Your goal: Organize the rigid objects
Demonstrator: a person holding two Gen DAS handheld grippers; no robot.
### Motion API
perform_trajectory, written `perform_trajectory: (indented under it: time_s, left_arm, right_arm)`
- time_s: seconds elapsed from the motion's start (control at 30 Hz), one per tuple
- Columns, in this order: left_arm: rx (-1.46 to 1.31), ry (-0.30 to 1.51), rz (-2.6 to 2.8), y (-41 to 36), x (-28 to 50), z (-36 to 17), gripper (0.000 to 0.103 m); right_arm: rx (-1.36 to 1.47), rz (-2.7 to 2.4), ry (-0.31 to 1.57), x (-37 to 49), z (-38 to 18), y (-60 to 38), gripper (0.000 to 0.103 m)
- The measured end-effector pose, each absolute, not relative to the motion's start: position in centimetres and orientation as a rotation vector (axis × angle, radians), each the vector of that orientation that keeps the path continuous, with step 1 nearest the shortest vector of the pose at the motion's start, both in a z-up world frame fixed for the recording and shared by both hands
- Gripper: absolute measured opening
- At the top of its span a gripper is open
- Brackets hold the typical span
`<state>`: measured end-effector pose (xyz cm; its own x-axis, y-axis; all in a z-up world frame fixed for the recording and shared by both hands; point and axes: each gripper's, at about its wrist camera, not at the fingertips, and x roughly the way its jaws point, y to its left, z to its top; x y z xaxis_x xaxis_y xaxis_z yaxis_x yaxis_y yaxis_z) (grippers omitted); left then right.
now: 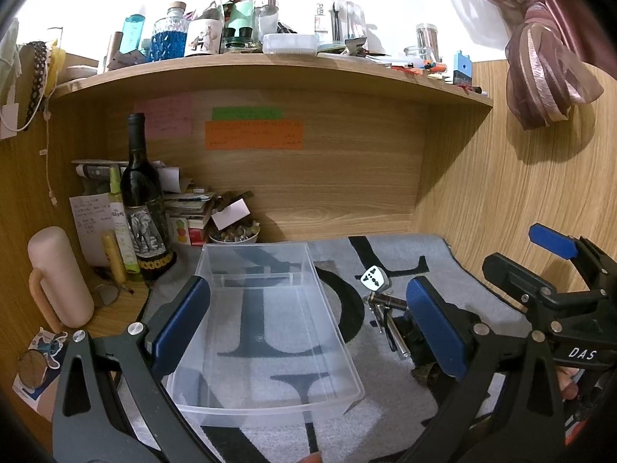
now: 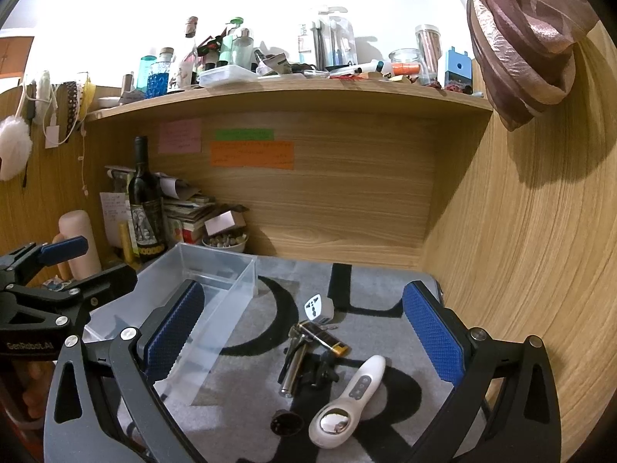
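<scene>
A clear plastic bin lies empty on the grey mat; it also shows in the right wrist view. My left gripper is open above the bin. My right gripper is open above a cluster of small objects: a white handheld device, a white plug adapter, a battery, a metal cylinder, a black clip and a black round cap. The adapter and the metal cylinder also show in the left wrist view.
A wine bottle, a pink mug, stacked papers and a bowl of small items crowd the back left corner. A cluttered shelf runs overhead. A wooden wall stands on the right.
</scene>
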<state>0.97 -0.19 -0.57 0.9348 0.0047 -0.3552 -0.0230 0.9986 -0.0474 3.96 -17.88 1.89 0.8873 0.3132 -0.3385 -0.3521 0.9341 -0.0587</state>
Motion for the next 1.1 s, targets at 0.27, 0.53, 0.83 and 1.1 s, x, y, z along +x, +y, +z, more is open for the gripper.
perform_trajectory:
  time_s: [0.27,0.53,0.83,1.1]
  left_arm:
    - [-0.056,0.365,-0.010,-0.2,1.2,-0.9,0.103]
    - [-0.074,0.424,-0.020,1.1,2.3,-1.2,0.082]
    - [-0.096,0.529,0.034,5.7,4.2,-1.9,0.068]
    - [-0.106,0.698,0.100,10.7,7.1,-4.4,0.054]
  right_arm:
    - [-0.115,0.368,0.347,4.3,1.6,-17.7,0.103]
    - [-0.094,0.367,0.381,5.9,0.8,-17.9,0.102]
    - [-0.099,0.341,0.444,8.3,0.1,-18.7,0.083]
    - [-0.149,0.318,0.526,10.8,-0.8,-19.0,0.075]
